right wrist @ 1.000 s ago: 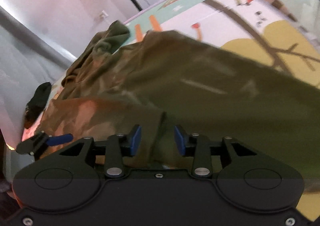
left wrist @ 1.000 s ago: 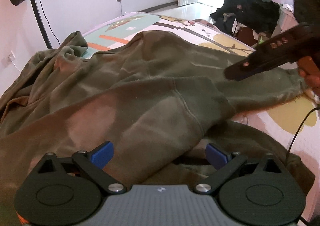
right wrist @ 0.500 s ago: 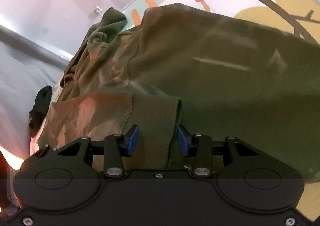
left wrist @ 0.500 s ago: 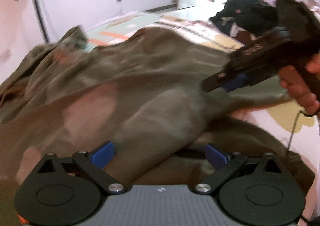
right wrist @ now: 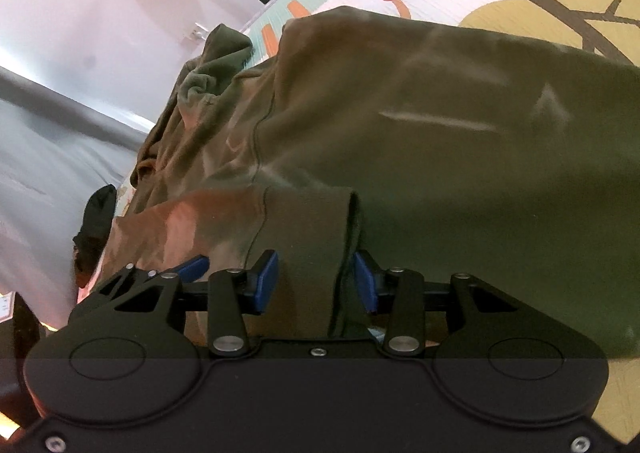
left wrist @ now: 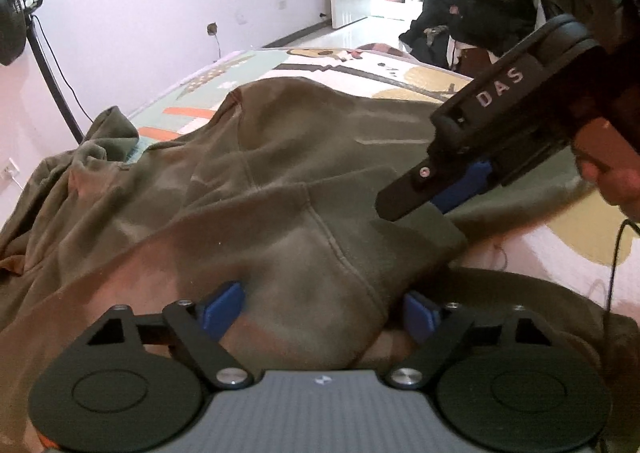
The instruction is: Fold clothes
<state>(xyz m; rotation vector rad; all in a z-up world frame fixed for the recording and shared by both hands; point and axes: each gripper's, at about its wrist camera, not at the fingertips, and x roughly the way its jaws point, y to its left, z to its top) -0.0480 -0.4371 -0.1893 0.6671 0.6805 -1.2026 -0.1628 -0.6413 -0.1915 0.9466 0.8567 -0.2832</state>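
Left gripper [left wrist: 322, 311] pitches downward, jaws closing around a sweatshirt [left wrist: 280, 181] fold. Right gripper [right wrist: 316, 277], angled down, stands part-open astride the sleeve cuff [right wrist: 320, 237]; grip cannot be confirmed.

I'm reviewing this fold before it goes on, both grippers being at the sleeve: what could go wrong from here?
1. The left gripper is closing over a thick bunch of the olive sweatshirt; it may catch the body layer under the sleeve too.
2. The right gripper straddles only the cuff; it may slip out.
3. The sweatshirt's far side is rumpled, so the fold may end uneven.
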